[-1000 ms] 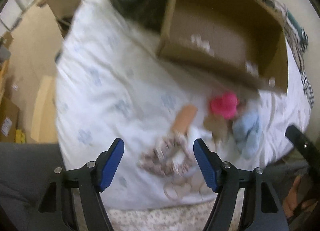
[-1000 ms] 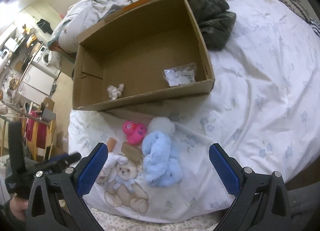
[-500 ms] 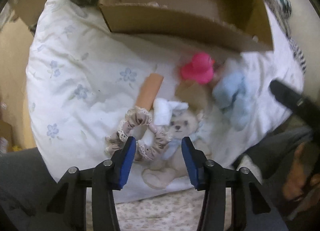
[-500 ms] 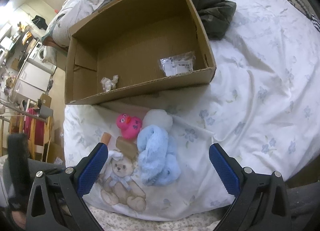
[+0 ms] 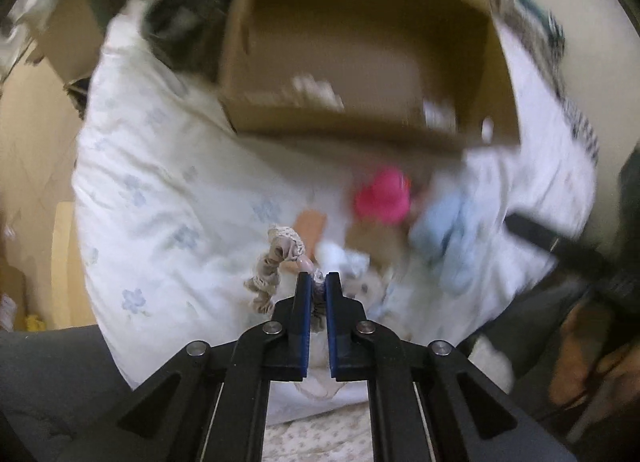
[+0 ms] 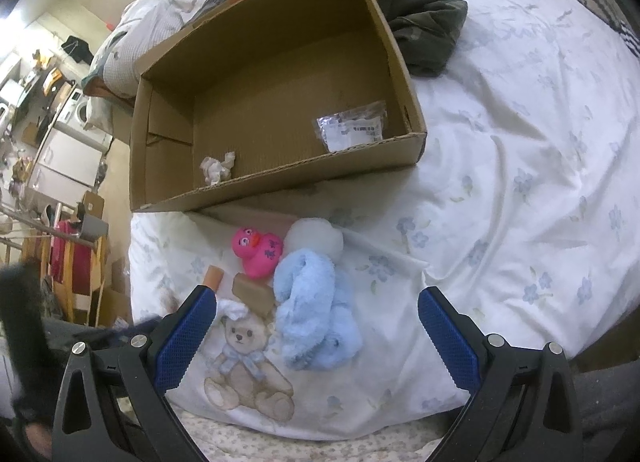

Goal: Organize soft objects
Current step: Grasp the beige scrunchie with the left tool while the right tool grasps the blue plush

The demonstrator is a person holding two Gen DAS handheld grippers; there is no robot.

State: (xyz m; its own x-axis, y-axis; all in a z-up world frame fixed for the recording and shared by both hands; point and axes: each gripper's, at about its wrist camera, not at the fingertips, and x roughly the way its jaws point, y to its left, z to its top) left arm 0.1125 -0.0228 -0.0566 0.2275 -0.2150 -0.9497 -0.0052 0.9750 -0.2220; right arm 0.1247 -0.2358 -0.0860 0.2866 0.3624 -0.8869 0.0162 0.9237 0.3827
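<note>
- Left gripper has its blue pads pressed together on a lace-trimmed scrunchie, which is pinched between them near the fingertips; the rest of the loop hangs out to the left of the jaws, above the white floral bedsheet.
- Right gripper stands with its jaws wide apart and nothing between the pads; it hovers over the near edge of the bed.
- Just ahead of the right gripper lies a fluffy light-blue cloth, bunched up on the sheet beside a printed teddy bear on the bedding.
- Touching the blue cloth at its far side is a white puffball, and just beside that sits a pink rubber duck.
- Near the duck, toward the left finger, are a small brown block and an orange-brown cylinder, partly hidden behind the finger.
- Beyond this cluster sits an open cardboard box on the bed; inside it lie a crumpled white paper at the near left and a clear plastic packet at the near right.
- Dark green clothing is piled against the box's far right side.
- The left-wrist view is blurred, so finer detail of the far objects there cannot be told.
</note>
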